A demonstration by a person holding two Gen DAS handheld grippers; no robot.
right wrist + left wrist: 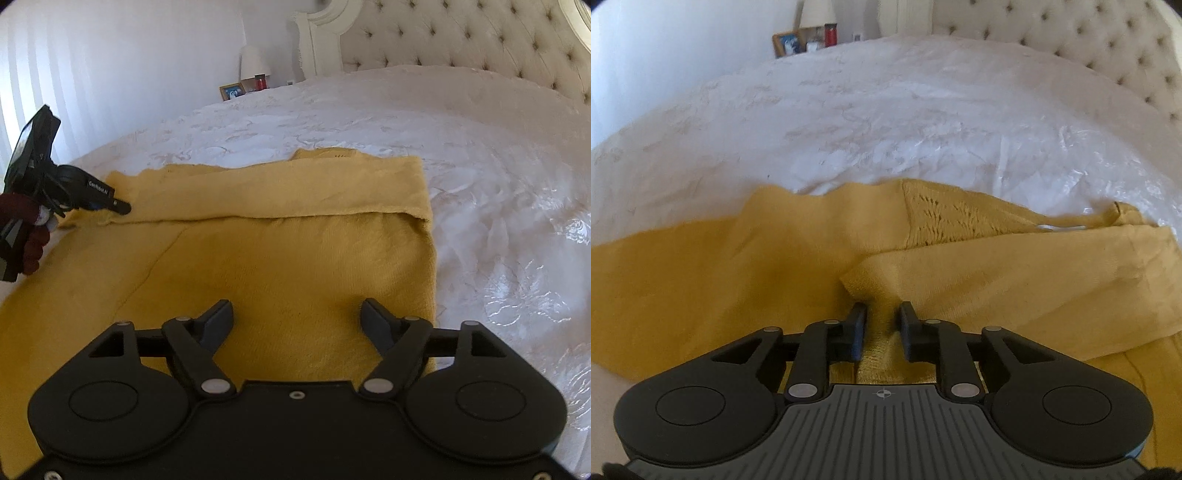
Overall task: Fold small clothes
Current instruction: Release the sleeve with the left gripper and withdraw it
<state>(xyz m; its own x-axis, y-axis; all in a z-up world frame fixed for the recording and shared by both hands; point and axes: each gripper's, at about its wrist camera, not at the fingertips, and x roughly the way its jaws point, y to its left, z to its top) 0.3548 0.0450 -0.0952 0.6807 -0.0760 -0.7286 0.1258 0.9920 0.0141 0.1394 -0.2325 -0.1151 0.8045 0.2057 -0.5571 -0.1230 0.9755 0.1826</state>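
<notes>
**Yellow knit half-folded on a white bed, one tong gripping its edge**

White bedspread [480,166], glossy and embossed with a floral pattern, covers nearly the whole scene, with a cream tufted headboard [461,40] curving along its far side and a pale wall behind. Beyond the far corner of the bed stands a lamp with a white shade [253,62], and next to it a framed picture [232,91] and a red container [260,82].

Spread on the near part of the bed lies the mustard-yellow knit garment [295,258]. In the right wrist view its far portion is turned over onto the body, forming a long band with a straight edge running across the cloth; the garment's right side ends in a clean vertical edge against the bedspread. In the left wrist view an openwork knitted panel shows near the garment's far edge, and a folded flap of cloth rises toward the camera.

Over the near right part of the garment sits the right gripper [297,314], its jaws spread wide with only flat cloth showing between them. At the garment's left edge is the left gripper [882,321], held by a hand in a dark red glove [22,221]; its jaws are drawn close together and pinch a ridge of the yellow fabric between them.
</notes>
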